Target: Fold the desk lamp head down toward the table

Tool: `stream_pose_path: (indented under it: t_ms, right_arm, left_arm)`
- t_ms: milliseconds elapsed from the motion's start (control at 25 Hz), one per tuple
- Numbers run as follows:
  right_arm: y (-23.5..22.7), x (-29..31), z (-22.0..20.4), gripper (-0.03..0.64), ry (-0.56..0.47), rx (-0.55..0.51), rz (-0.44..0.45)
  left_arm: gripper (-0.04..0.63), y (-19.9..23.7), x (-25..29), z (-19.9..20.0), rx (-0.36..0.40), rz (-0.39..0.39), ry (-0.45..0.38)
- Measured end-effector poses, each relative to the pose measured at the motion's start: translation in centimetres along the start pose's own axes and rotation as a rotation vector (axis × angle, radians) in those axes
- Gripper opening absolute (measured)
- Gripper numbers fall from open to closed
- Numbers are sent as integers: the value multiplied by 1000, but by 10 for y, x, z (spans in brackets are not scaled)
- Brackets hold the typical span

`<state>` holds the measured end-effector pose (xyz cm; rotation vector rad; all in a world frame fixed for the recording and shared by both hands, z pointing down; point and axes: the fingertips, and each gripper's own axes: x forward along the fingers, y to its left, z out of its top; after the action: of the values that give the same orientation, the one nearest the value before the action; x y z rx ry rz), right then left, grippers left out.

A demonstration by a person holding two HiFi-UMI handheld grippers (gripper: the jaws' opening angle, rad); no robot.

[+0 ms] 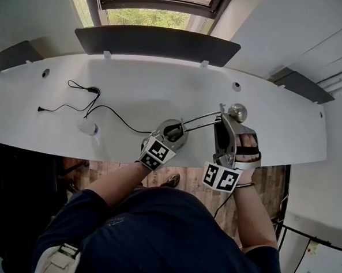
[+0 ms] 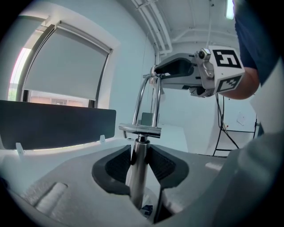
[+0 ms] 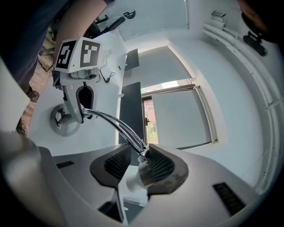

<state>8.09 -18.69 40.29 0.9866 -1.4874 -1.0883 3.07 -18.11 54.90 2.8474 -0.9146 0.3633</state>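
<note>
The desk lamp stands near the white desk's [image 1: 134,84] front edge, its round base [image 1: 170,134] under my left gripper [image 1: 172,132]. In the left gripper view that gripper [image 2: 138,166] is shut on the lamp's upright chrome post [image 2: 138,170]. Two chrome arms [image 1: 201,120] run right from the post to the silver lamp head [image 1: 238,112]. My right gripper [image 1: 229,118] is at that end. In the right gripper view the lamp head [image 3: 143,176] sits between the dark pads [image 3: 165,167], which close on it, rolled onto its side.
A black cable [image 1: 97,108] lies on the desk's left half, with a small pale object [image 1: 86,127] near the front edge. A dark partition panel [image 1: 156,43] stands along the back edge under the window. The person's body is close against the front edge.
</note>
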Motion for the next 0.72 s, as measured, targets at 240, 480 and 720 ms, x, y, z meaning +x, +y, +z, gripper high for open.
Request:
stream_pose_path:
  t_ms: [240,480,720]
  right_arm:
    - [1,-2,-4,127,-8,52,3]
    - [16,5,-29,118,43,139,59]
    - [41,16,-52,109,85,257,109]
  left_arm:
    - [126,-2,1,-1,-8,8,-3]
    - [126,-1,0,0,-11,15,-5]
    - [126,0,-1,-1,-26,22,-15]
